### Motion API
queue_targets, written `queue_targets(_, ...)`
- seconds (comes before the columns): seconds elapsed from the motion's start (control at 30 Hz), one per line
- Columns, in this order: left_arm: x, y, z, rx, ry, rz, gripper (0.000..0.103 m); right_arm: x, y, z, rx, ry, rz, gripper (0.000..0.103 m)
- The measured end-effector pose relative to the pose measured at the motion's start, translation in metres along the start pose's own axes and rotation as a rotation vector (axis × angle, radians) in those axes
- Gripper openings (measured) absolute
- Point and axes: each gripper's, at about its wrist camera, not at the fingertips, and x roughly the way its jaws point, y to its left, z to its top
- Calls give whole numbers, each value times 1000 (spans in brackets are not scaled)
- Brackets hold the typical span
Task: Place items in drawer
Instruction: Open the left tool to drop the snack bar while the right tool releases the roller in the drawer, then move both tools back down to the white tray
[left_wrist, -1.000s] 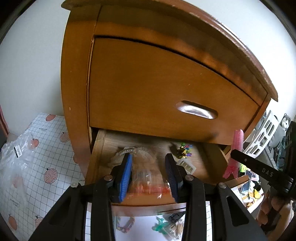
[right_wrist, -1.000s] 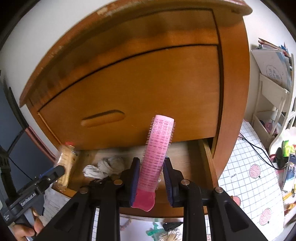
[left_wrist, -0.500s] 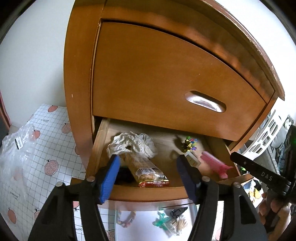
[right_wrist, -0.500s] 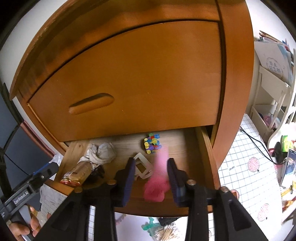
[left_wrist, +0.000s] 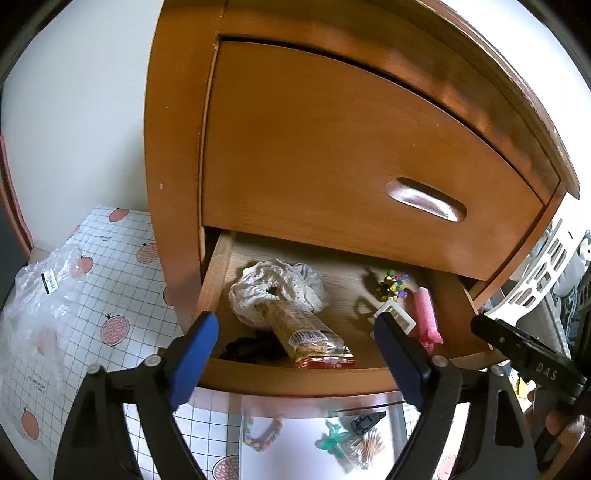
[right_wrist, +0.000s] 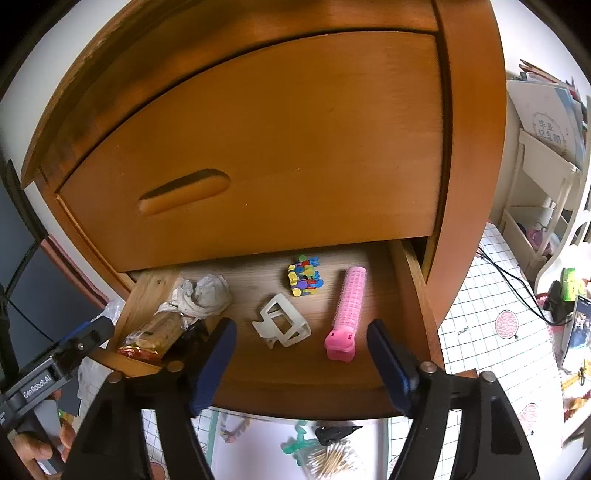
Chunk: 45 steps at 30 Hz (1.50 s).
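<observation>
1. Both grippers have just been letting go: a second ago the left one was clamped on the snack packet (left_wrist: 310, 339) and the right one on the pink hair roller (right_wrist: 349, 306), and now both items are lying loose in the open drawer (left_wrist: 295, 380).
2. Towering over everything, the wooden nightstand (left_wrist: 177, 147) is showing its closed upper drawer front (right_wrist: 277, 147) with a recessed handle (left_wrist: 424, 199), while the lower drawer is standing pulled out beneath it.
3. Checked floor mats with pink fruit prints (left_wrist: 118, 295) are lying on either side of the nightstand, and a crumpled clear plastic bag (left_wrist: 37, 295) is sitting on the left one.
4. Hovering at the drawer's front edge, the left gripper (left_wrist: 295, 350) is holding its blue-padded fingers (left_wrist: 192, 354) wide apart, the jaws having just been opening, with nothing pressed between them.
5. Beside it, the right gripper (right_wrist: 299, 354) is likewise spreading its fingers (right_wrist: 214, 358) wide after opening, clear of the roller lying just inside its right finger.
6. A white lace scrunchie (left_wrist: 280, 288) is resting at the drawer's left side, touching the far end of the snack packet.
7. A white hair claw clip (right_wrist: 282, 326) is lying between packet and roller, and a small cluster of coloured clips (right_wrist: 304, 275) is sitting behind it.
</observation>
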Motion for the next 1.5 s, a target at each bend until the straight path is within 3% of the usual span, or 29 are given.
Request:
queue_targets(0.17,-5,3,-3,-9,-18,6,96,-2,1,-4,-15,-6,-10,99)
queue_targets(0.2,-5,3,-3,-4,-23,17,101,-3,1,-4,-15,-7,-11,102)
queue_targets(0.6,6,-1,1,5,-50,32,103,-11,1,-12,-27,-14,-18,103)
queue_targets(0.83,-22,-9,-4,14,-100,0,103,-29,6,-19,-37,-42,2,103)
queue_targets(0.97,-44,-15,-15,22,-148,-19,103,-45,10,-28,-39,-72,24,103)
queue_targets(1.27,-67,-20,-43,25,-157,-56,103,-75,16,-57,-63,-129,41,103)
queue_targets(1.37,-66,-19,-59,24,-142,-76,103,-80,13,-74,-53,-138,48,103)
queue_targets(1.5,-54,-12,-87,-5,-82,-101,103,-70,4,-102,-26,-84,55,103)
